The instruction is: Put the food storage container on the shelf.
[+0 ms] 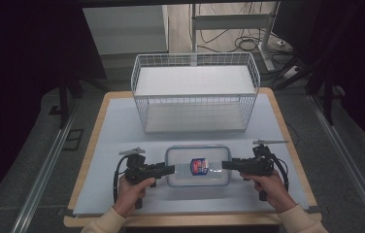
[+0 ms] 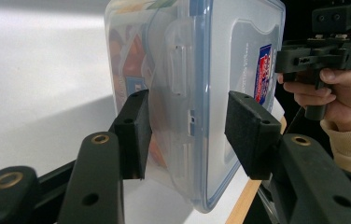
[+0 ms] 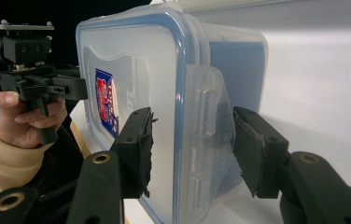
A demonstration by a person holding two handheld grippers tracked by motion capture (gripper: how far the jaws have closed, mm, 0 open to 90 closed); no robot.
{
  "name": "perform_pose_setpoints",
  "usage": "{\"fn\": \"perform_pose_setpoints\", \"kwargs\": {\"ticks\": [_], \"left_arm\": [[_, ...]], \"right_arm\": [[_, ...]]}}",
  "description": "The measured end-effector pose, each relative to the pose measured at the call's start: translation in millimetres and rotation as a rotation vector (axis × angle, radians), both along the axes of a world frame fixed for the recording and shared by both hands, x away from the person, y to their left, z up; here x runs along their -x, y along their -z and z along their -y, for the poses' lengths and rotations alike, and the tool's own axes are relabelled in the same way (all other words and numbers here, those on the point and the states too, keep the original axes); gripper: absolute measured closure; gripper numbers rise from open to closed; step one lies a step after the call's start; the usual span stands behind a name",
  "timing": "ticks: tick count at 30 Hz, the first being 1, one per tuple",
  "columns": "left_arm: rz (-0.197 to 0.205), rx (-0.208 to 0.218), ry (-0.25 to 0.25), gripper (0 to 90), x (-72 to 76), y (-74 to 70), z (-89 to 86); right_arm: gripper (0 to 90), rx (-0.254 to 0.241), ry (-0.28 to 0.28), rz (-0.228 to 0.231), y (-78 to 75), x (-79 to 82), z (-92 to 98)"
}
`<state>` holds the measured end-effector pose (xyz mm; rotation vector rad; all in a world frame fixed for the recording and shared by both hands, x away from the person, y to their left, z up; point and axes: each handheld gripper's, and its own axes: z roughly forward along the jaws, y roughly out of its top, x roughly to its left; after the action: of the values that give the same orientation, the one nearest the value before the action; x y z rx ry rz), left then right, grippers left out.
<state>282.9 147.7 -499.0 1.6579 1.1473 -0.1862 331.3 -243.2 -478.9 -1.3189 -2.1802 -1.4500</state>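
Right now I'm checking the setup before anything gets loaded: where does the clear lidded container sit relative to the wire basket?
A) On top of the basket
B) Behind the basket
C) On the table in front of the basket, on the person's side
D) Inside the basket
C: in the high view the clear container lies on the table on the person's side of the white wire basket, between the left gripper and the right gripper.

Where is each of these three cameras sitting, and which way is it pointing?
High view: above the person's side, looking down on the container, wire basket, both hands.
Left gripper view: rides the left gripper, jaws astride the container's clip; opposite hand beyond.
Right gripper view: rides the right gripper, facing back.
Shared: the container's label.
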Motion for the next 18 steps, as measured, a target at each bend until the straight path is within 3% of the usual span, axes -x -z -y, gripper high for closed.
{"fn": "perform_pose_setpoints", "kwargs": {"ticks": [18], "left_arm": [[0.039,0.014,-0.007,52.6,-6.5,-18.1,-2.7]], "right_arm": [[49.6,0.015,-0.016,0.092,-23.8,-4.3,-2.9]]}}
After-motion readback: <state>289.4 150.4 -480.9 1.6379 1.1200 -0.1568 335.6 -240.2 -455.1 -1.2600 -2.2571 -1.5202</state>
